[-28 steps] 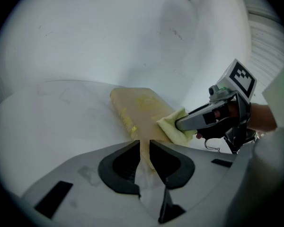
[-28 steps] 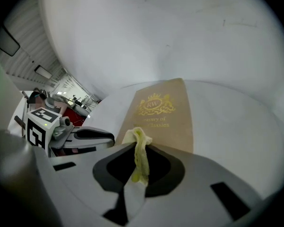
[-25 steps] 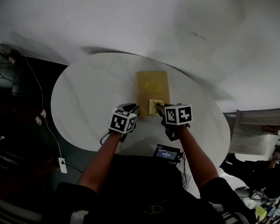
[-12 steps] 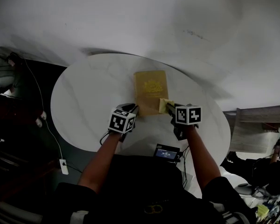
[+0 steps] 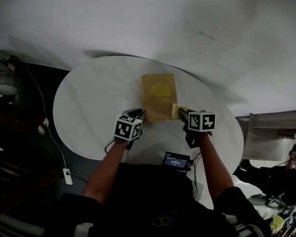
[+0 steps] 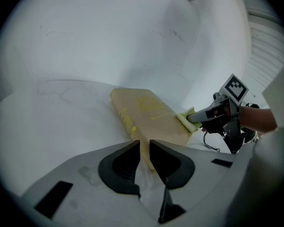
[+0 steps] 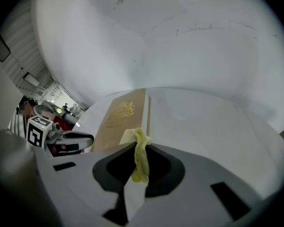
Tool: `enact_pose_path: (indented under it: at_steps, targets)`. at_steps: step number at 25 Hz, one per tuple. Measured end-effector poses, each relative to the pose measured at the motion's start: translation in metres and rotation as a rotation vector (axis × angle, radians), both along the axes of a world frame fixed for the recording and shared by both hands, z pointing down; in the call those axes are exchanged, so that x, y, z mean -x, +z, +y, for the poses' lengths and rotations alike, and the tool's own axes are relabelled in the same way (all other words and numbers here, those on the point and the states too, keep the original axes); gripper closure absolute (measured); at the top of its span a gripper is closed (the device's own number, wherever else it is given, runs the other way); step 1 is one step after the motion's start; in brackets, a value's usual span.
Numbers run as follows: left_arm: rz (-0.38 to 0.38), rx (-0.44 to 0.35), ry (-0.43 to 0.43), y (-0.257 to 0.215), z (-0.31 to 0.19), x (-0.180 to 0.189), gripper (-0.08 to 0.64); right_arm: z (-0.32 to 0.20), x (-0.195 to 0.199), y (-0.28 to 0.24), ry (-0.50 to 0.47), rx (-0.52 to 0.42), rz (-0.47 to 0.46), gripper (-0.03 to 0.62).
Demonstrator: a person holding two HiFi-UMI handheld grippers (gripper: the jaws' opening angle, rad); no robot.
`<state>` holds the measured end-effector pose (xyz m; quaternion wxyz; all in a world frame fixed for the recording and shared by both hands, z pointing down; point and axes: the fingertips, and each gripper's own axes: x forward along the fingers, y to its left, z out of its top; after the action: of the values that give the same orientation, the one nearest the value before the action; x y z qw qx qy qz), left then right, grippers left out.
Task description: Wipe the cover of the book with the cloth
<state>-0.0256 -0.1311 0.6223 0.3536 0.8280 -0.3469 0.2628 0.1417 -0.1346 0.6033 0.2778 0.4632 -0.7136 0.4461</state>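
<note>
Right gripper [image 7: 138,151] tight on cloth [image 7: 134,137], left gripper [image 6: 145,148] on book [image 6: 151,115] corner.

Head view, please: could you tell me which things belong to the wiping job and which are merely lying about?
Job: book; yellow cloth; right tongs shut on the cloth; left tongs gripping the book's near corner.
Lying about: small lit screen; white plug with cable; papers at right.

Dim, underexposed head view; fisheye gripper views with dark vignetted corners and soft edges.
</note>
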Motion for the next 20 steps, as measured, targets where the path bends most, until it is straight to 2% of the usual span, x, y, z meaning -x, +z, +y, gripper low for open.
enact_pose_path:
  at_steps: [8, 13, 20]
  targets:
    - [0.019, -0.002, -0.004, 0.0, 0.0, 0.0, 0.495, -0.001, 0.002, -0.001, 0.009, -0.004, 0.014, 0.505]
    - [-0.002, -0.022, 0.012, -0.001, 0.0, -0.002, 0.506, -0.003, 0.009, -0.006, 0.006, -0.019, 0.006, 0.505]
    - [0.029, -0.1, -0.006, -0.018, -0.003, -0.002, 0.526, -0.016, 0.033, -0.032, -0.015, -0.141, -0.08, 0.505]
